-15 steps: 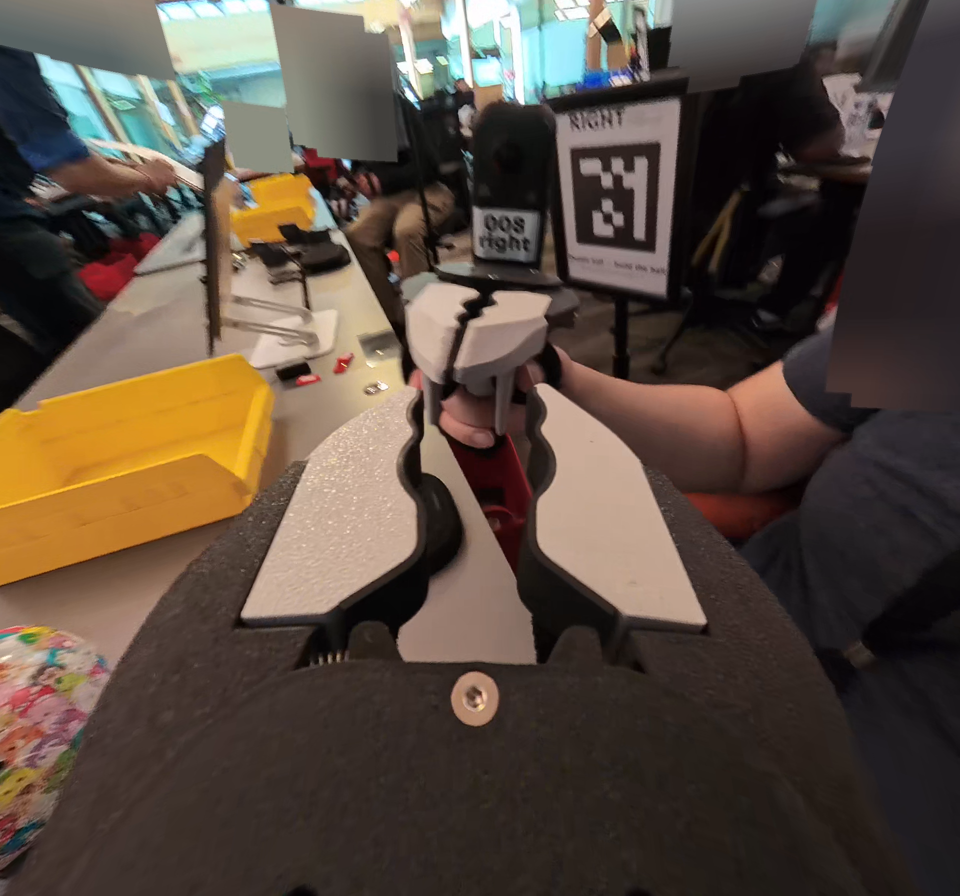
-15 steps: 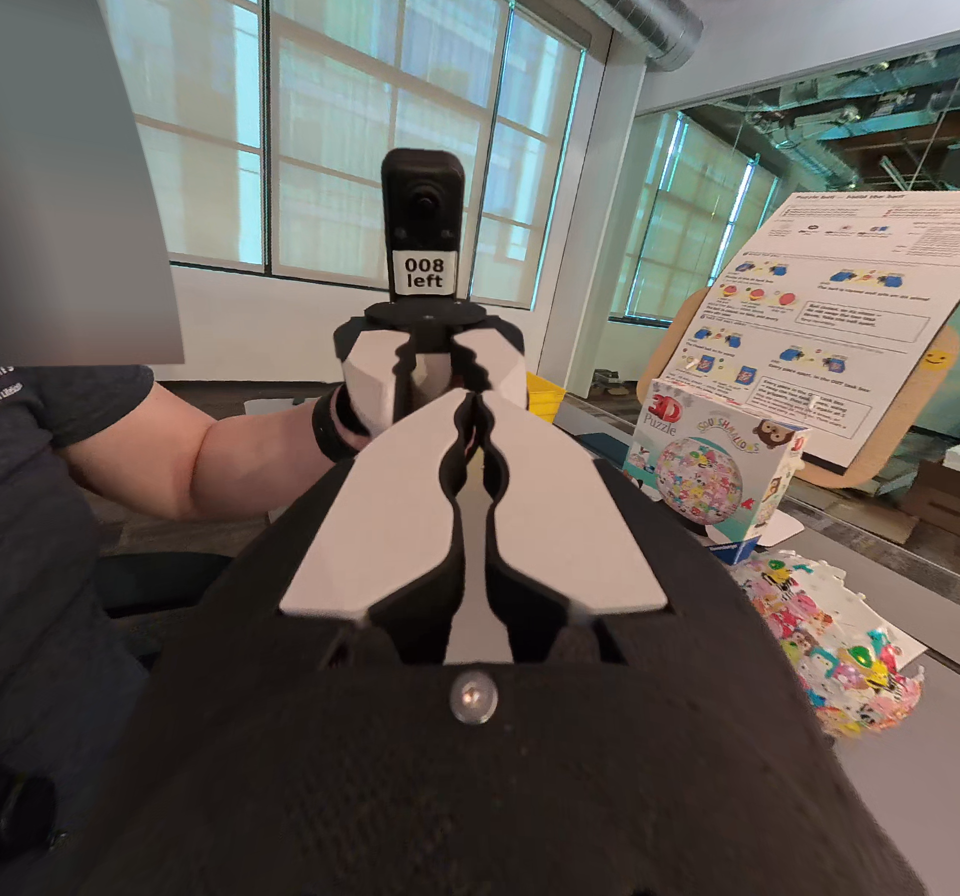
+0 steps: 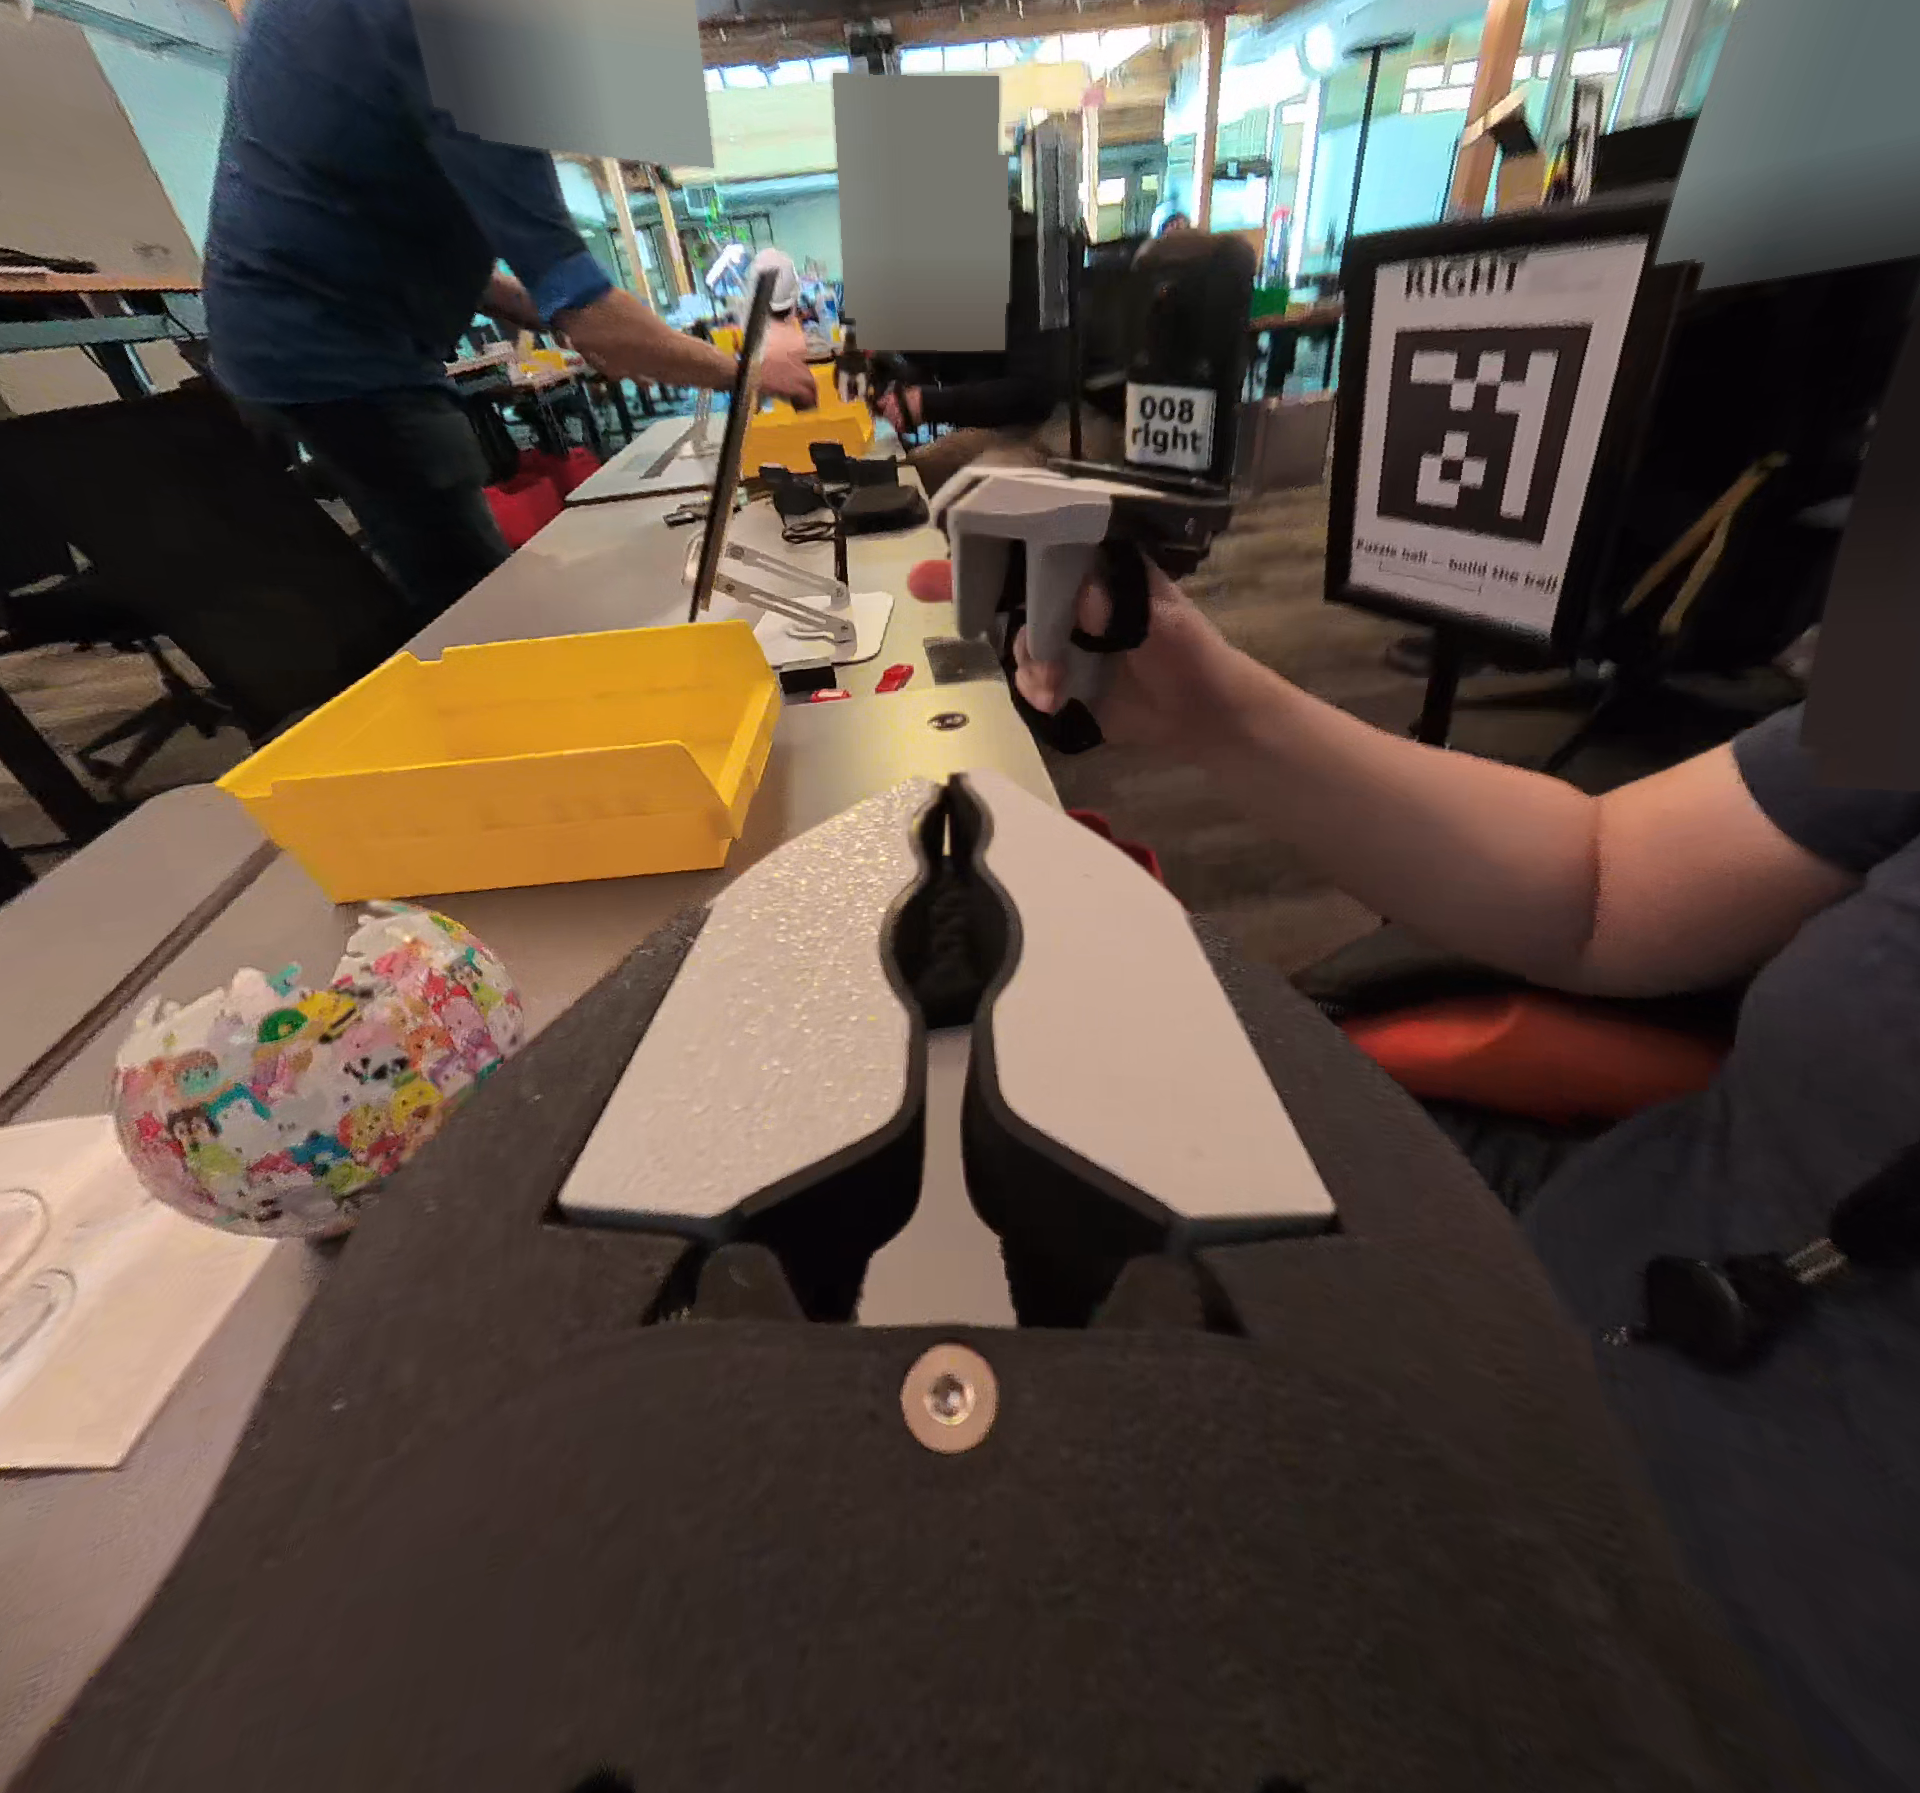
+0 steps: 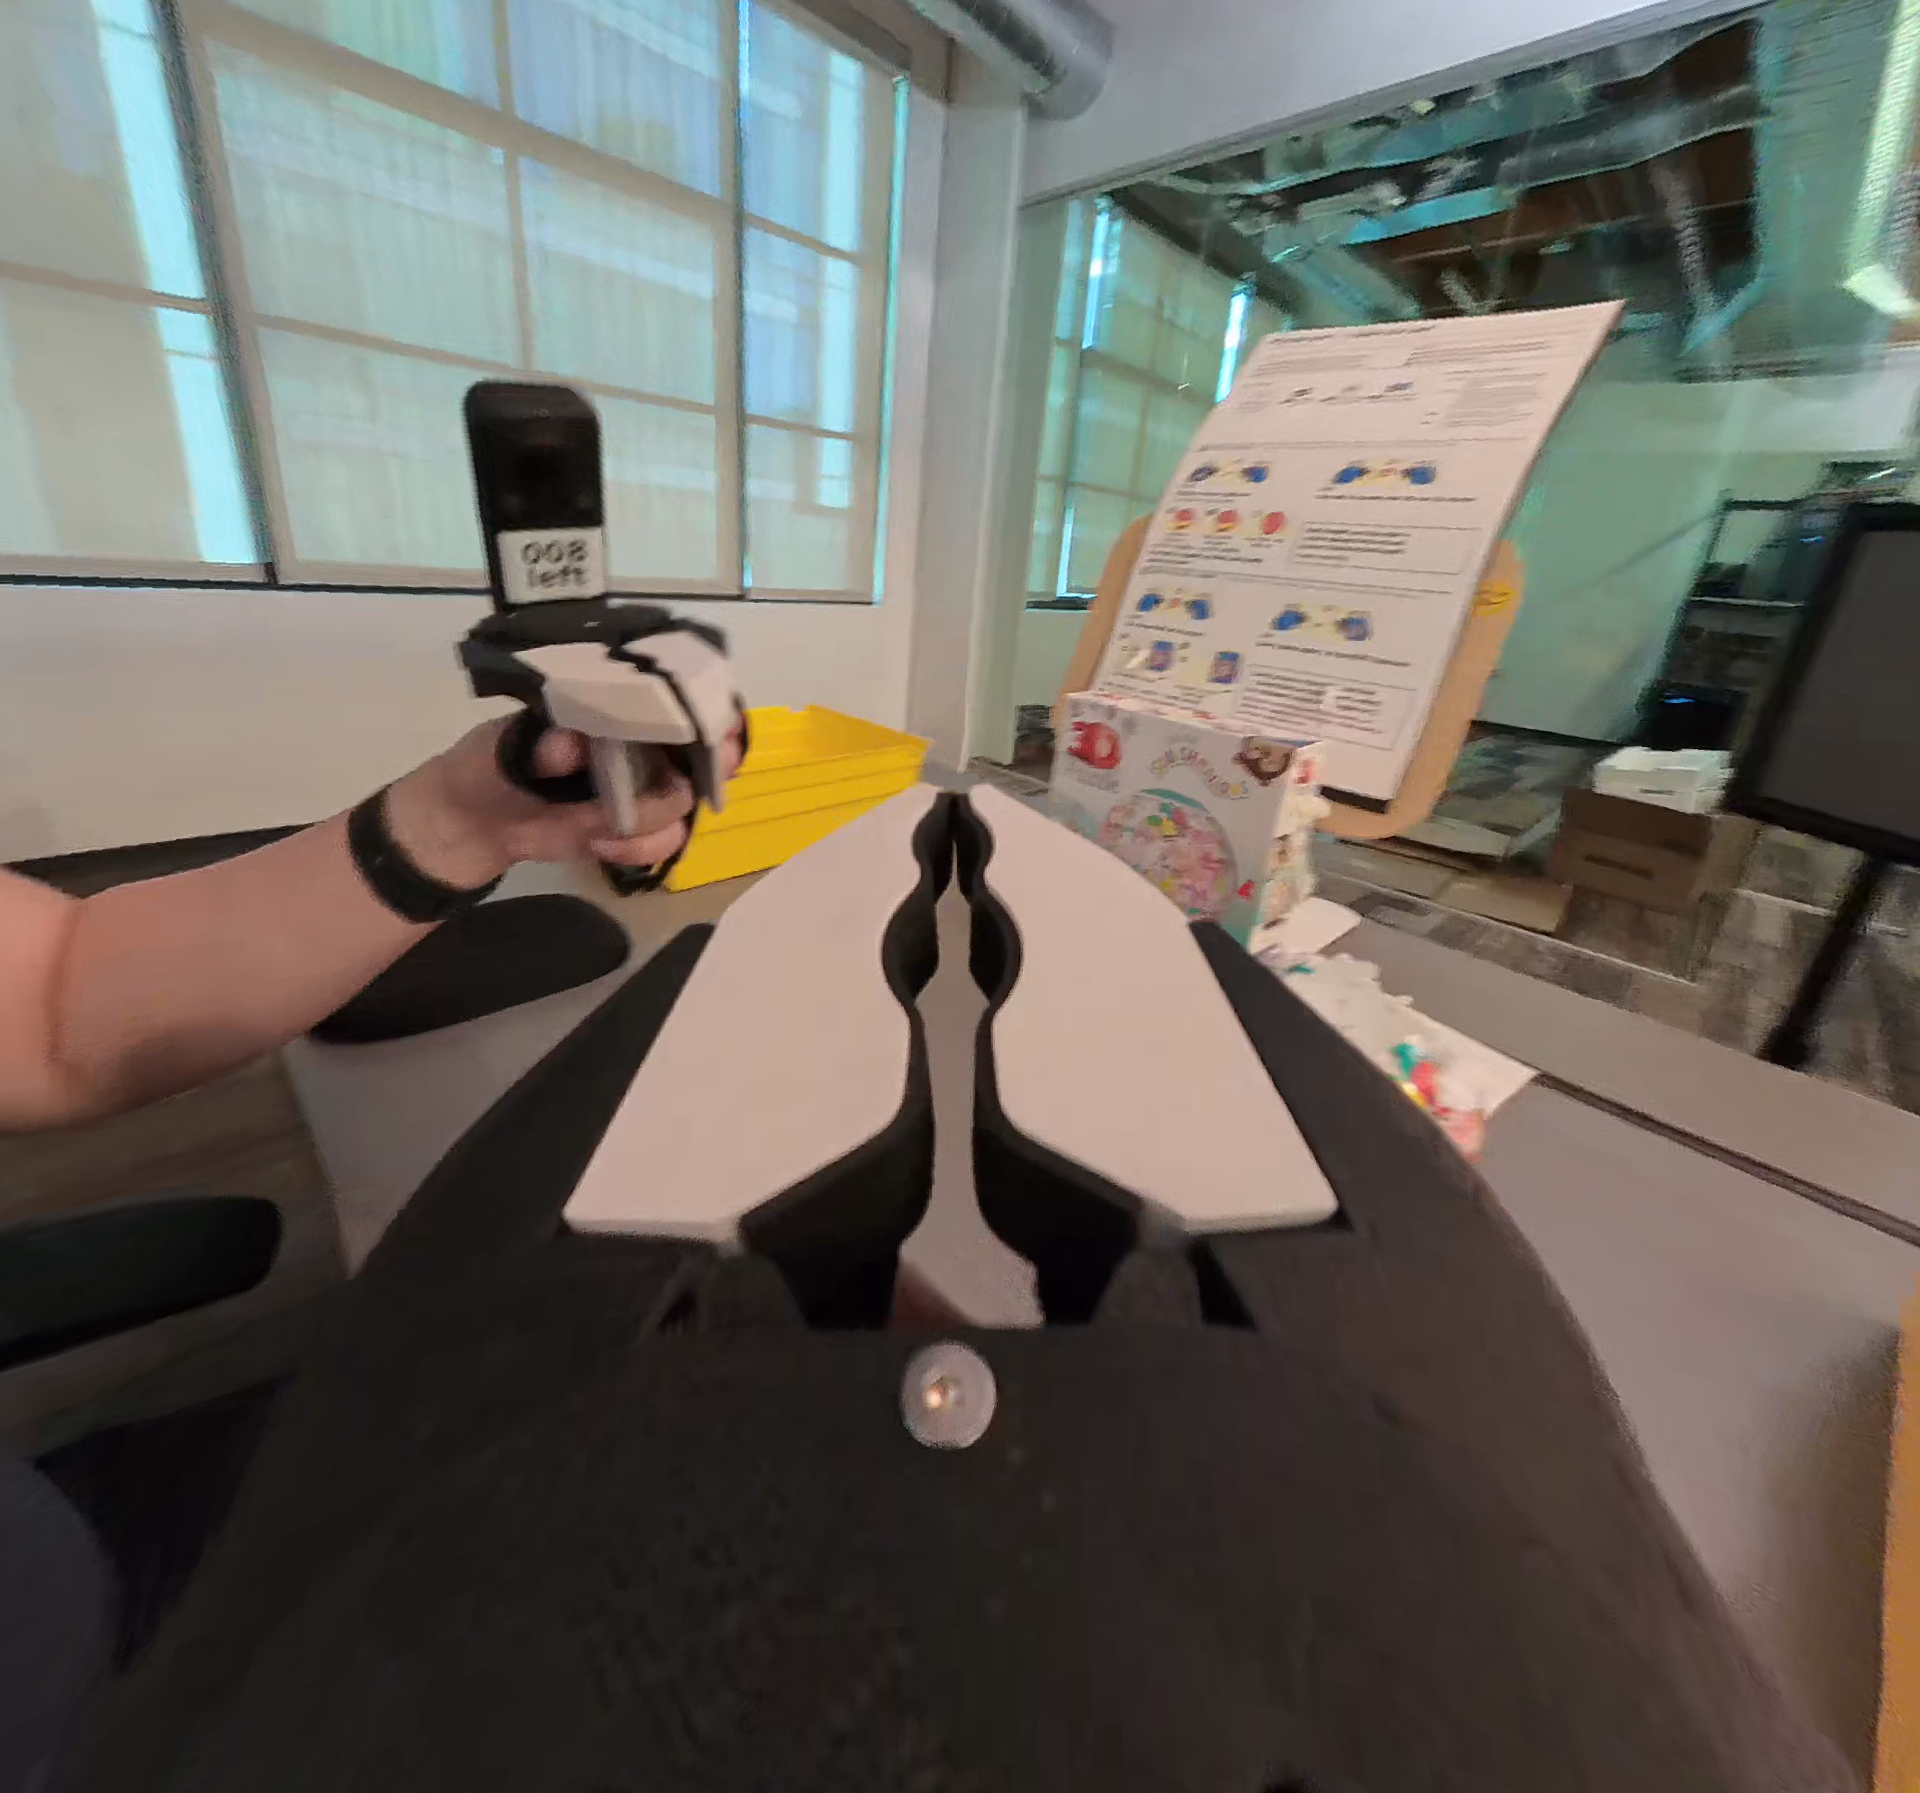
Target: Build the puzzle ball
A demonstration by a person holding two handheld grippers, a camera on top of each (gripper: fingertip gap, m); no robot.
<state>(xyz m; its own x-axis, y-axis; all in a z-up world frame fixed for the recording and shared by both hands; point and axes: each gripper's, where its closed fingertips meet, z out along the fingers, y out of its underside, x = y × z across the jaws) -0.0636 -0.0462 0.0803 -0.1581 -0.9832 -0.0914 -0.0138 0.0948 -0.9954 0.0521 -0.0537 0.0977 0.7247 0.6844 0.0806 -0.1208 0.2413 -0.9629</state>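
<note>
**Inspector:** Status first. Left gripper (image 3: 951, 793) sits at frame centre, tips pressed together, nothing between them. Right gripper (image 4: 954, 808) likewise closed and empty. Neither touches anything; both appear to be held above the bench (image 3: 582, 922).

**Clerk:** And the ball?

**Inspector:** Half-ball (image 3: 312, 1068), a partly built coloured shell with a jagged rim, rests on the bench at lower left of the left wrist view, just in front of the yellow bin (image 3: 499, 767). Loose pieces (image 4: 1423, 1078) lie on white paper at right of the right wrist view, near the puzzle box (image 4: 1184, 787).

**Clerk:** Advice for the step?

**Inspector:** My judgement: the build is about half done, and the next pick is not begun. Spread one gripper before reaching, take one piece by its edge, and steady the shell with the other so it does not roll or crack apart under pressure.
</note>
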